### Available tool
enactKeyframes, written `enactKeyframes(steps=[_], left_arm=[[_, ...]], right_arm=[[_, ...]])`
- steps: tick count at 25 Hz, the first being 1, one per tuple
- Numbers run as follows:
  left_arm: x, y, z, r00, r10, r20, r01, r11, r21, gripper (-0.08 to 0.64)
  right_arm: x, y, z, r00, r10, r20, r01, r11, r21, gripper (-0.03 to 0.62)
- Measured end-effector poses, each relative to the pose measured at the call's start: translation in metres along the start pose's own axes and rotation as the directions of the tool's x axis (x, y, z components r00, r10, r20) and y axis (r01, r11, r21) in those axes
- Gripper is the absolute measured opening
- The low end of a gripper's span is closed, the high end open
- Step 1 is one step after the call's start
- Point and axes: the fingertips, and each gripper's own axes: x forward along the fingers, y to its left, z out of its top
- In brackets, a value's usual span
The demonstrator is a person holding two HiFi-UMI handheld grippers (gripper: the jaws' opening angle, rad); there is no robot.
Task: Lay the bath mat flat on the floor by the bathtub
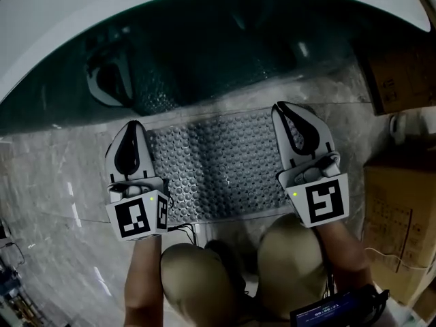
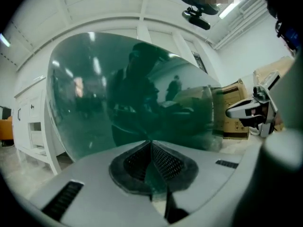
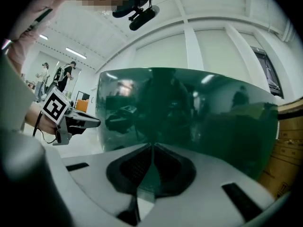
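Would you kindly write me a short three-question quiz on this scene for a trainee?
1. True or false: the mat lies rolled up on the floor.
2. What runs just beyond the mat's far edge? A) the tub B) boxes C) a cabinet
3. Fill in: the jaws of the left gripper and of the right gripper are ____.

Key: 1 false, it lies flat; 2 A; 3 together.
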Motion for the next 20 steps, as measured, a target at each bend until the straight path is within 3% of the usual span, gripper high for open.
enactKeyframes(steps=[3,20], left_arm=[[-0.003,-0.003,-0.006,1.000,-0.006,-0.007,0.006,0.999,0.042,0.035],[-0.004,-0.001,-0.012,1.000,0.013,-0.024,-0.013,0.999,0.035,0.035]], right_arm=[[-0.001,0.010,-0.009,1.000,0.025,-0.019,-0.025,1.000,0.002,0.031],[0.001,0.012,-0.017,0.999,0.032,-0.035,-0.032,0.999,0.018,0.017]])
